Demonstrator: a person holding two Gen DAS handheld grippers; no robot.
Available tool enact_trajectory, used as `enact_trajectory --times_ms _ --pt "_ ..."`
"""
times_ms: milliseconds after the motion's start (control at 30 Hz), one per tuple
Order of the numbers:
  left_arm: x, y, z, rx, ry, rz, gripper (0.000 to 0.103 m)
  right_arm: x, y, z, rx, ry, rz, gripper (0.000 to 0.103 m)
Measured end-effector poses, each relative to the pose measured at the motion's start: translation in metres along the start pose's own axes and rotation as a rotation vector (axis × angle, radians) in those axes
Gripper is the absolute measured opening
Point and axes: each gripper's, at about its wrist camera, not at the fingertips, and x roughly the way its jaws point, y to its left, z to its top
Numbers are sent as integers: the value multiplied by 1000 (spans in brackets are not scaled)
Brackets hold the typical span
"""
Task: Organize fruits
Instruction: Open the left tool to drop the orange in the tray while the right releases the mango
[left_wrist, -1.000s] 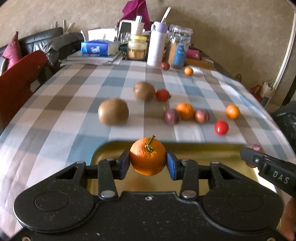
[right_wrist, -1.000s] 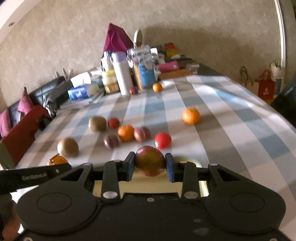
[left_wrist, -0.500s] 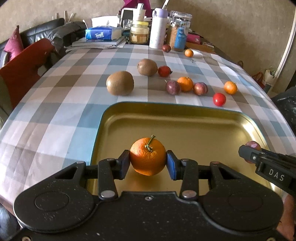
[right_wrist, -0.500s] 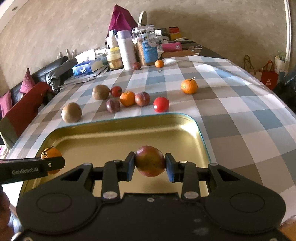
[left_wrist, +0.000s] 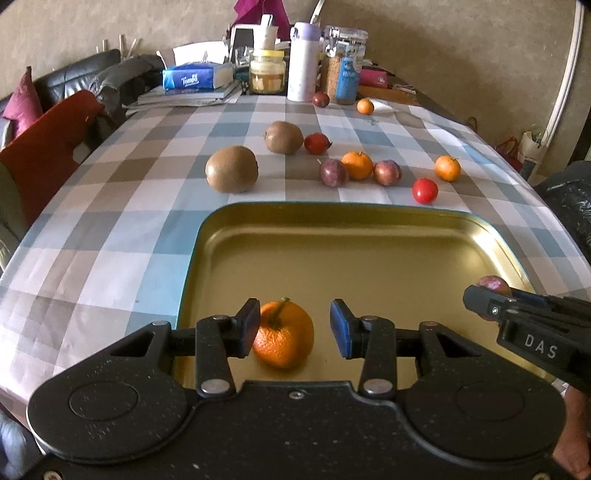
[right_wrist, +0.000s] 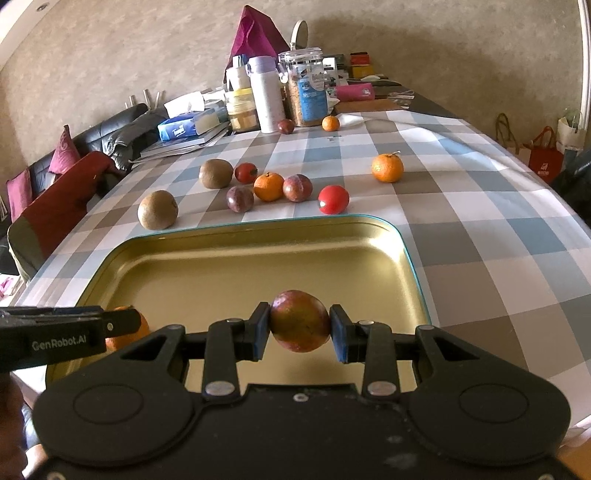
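One fruit looks delivered, one is about to be, and ten wait on the desk (left_wrist: 110, 229).

At the left, the left claw (left_wrist: 293, 328) stands wide, its right pad clear of the orange (left_wrist: 284, 339). The orange appears to sit on the floor of the gold tray (left_wrist: 332, 206), near its front left corner. Whether the left pad touches the peel I cannot tell. I judge this piece placed, with only the claw to draw away.

Further right, the right claw (right_wrist: 299, 328) is closed on a reddish-purple fruit (right_wrist: 300, 320), gripped from both sides and held above the tray's near half. By my reading it needs lowering and letting go.

Beyond the tray's far rim, left to right, lie a near kiwi (left_wrist: 231, 169), a far kiwi (left_wrist: 283, 136), a red fruit (left_wrist: 316, 143), a purple fruit (left_wrist: 333, 172), a middle orange (left_wrist: 357, 165), a mottled plum-like fruit (left_wrist: 387, 172), a bright red fruit (left_wrist: 425, 191) and a right-hand orange (left_wrist: 447, 168). By the jars at the far end sit a dark fruit (left_wrist: 320, 99) and a small orange (left_wrist: 365, 106). The job is in its early part.
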Motion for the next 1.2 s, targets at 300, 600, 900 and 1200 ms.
enact_trajectory --times_ms 300,600,900,1200 --pt "4 0 -1 3 12 -1 52 -6 5 0 -19 -33 16 36" --pt "0 0 -1 4 -3 2 53 -8 9 2 -32 -54 27 36" --pt "-2 2 3 15 -36 21 55 -2 5 4 -7 -24 39 36" --pt "-8 0 9 38 -116 39 62 2 2 7 9 -23 40 36"
